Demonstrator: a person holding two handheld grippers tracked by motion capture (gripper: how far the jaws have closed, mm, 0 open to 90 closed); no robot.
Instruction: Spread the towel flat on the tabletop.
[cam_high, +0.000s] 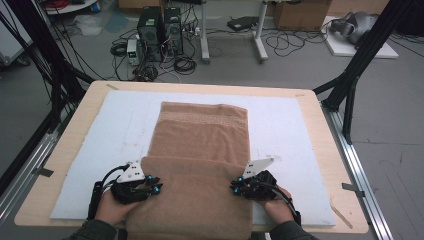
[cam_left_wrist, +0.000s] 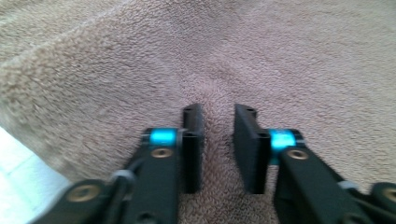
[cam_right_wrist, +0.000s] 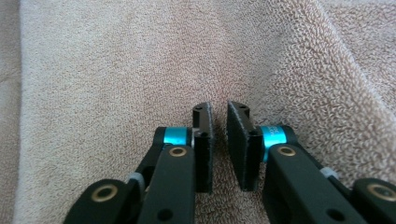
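Brown towel (cam_high: 200, 145) between both hand-held grippers

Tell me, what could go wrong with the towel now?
1. Each gripper, left and right, pinches only a small ridge of the towel, so the cloth might slip out when lifted.
2. The grips sit on the top fold near its edge; the jaws may catch one layer only, and the fold could fall open.
3. The towel's near end hangs over the table edge, so it might slide off towards the person.
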